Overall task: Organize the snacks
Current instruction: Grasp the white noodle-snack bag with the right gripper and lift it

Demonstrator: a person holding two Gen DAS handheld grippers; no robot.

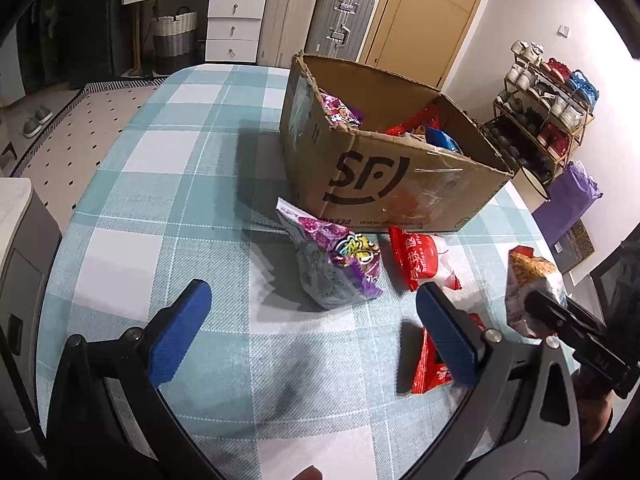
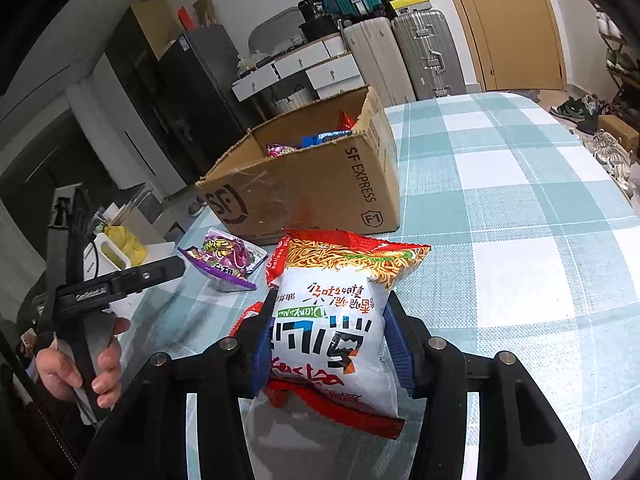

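The table (image 1: 168, 208), covered with a blue and white checked cloth, takes most of both views. On it stands an open cardboard box (image 1: 384, 176), which already has several snack packets inside. In front of the box lie a purple snack bag (image 1: 340, 268) and a red and white packet (image 1: 420, 260); one more red packet (image 1: 430, 372) is partly hidden behind a finger of the left gripper.

The right gripper (image 2: 330, 344) pinches a noodle snack bag (image 2: 340, 320) from both sides, its blue pads pressing into the white middle part. The bag appears lifted a little above the cloth, in front of the box and not yet over it. The left gripper (image 1: 308, 332) has its fingers spread wide with nothing between them, above bare cloth near the purple bag.

The bag is soft and full of air, so I judge the hold as not very sure. If the pads press only the puffed film, the bag may slide out on the way to the box, or the dry noodles inside may break. The near wall of the box is high; a low carry could knock the bag against the torn edge and push the box away. The left gripper is close to the path, so the two tools could also bump.
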